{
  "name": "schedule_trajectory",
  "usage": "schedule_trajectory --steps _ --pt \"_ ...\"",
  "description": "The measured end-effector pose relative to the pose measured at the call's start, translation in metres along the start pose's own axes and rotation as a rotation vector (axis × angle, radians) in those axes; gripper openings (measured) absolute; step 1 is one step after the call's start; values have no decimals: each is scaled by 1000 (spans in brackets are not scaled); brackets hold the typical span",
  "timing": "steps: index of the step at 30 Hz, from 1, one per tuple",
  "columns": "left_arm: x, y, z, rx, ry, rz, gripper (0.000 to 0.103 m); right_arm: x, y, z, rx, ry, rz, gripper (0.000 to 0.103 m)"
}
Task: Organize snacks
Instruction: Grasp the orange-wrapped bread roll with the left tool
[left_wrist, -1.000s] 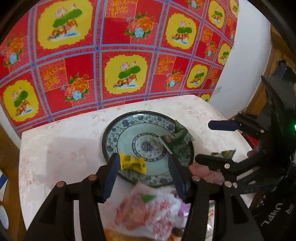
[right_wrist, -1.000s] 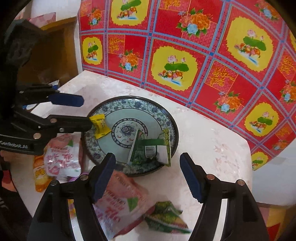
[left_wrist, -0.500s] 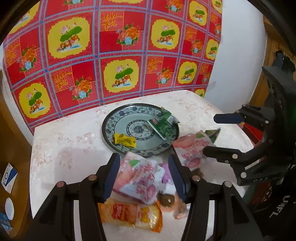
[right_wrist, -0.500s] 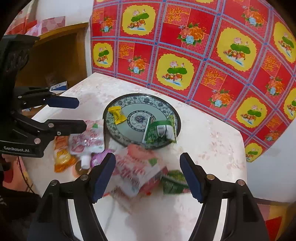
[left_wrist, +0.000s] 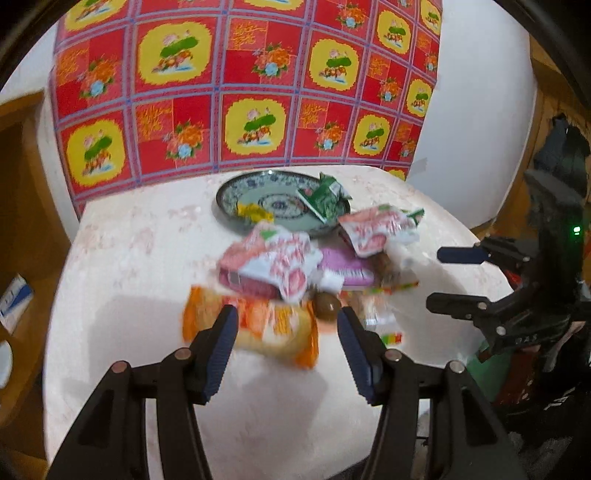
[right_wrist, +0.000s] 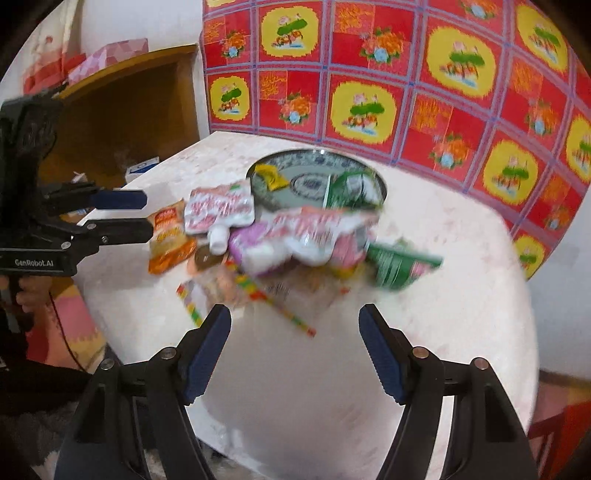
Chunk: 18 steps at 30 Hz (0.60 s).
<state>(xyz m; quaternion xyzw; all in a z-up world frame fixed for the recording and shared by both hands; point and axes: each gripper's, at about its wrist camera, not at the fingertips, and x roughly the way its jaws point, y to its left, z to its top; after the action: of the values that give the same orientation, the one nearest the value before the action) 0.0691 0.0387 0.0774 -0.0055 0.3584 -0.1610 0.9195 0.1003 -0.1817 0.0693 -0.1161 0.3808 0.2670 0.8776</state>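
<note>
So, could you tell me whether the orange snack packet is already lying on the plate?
No, the orange snack packet lies on the table near the left gripper, well short of the plate.

"GenRobot.AI" on left gripper (right_wrist: 147, 216)

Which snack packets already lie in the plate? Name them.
Two: the small yellow packet at the plate's left side and the green packet at its right. The pink-and-white pouches, orange packet and the rest lie on the table.
</note>
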Motion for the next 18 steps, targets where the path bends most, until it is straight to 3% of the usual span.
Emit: schedule_trajectory --steps 3,7,10,12,18 --pt "-6 7 -20 -72 -58 -92 64 5 -3 -12 53 -30 14 73" --pt "-11 15 -31 -110 -131 -96 75 6 -1 -22 82 -103 -49 73" --pt "-9 20 -27 -90 -122 -80 78 6 1 -23 87 -136 -77 73" --pt "-4 23 -22 -55 -103 -75 86 5 4 -24 87 -150 -73 73" --pt "19 40 -5 -11 -25 -52 88 16 10 -26 80 -129 -38 73"
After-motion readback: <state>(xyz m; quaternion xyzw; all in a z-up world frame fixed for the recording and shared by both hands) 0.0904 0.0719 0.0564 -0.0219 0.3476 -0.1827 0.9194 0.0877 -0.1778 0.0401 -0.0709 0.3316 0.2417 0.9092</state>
